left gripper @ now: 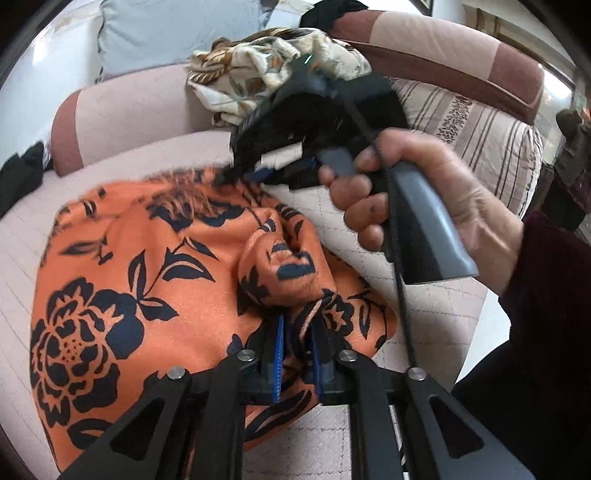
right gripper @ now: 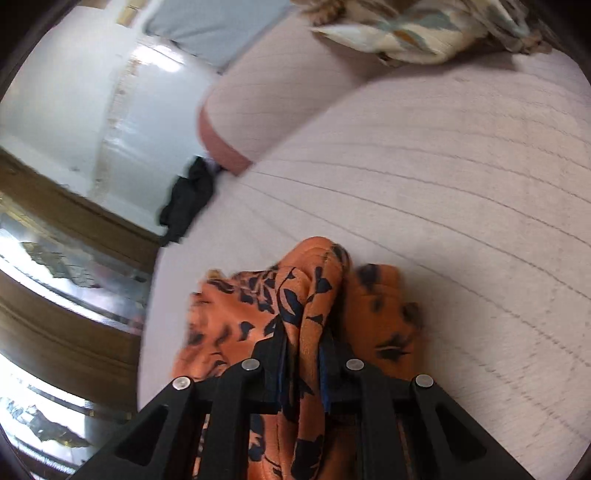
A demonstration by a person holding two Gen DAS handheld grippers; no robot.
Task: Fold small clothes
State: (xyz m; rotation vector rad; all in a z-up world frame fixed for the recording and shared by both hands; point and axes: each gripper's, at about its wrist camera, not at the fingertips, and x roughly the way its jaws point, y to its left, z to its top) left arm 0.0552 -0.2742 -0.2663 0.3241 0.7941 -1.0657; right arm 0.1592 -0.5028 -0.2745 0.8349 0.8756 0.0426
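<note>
An orange garment with a dark navy flower print [left gripper: 122, 280] lies spread on the pale quilted sofa seat [left gripper: 388, 236]. My left gripper [left gripper: 297, 332] is shut on a bunched fold of it at its near right edge. My right gripper [left gripper: 258, 173], held in a bare hand, pinches the garment's far edge in the left wrist view. In the right wrist view my right gripper [right gripper: 303, 343] is shut on a ridge of the same orange garment [right gripper: 240, 314], which hangs bunched over the seat [right gripper: 443, 184].
A crumpled cream and brown patterned cloth [left gripper: 273, 70] lies on the sofa back, and shows in the right wrist view [right gripper: 417, 29]. A dark cloth [right gripper: 188, 199] hangs off the seat's left edge. A striped cushion [left gripper: 476, 125] sits right. A wooden table [right gripper: 55, 295] stands beside the sofa.
</note>
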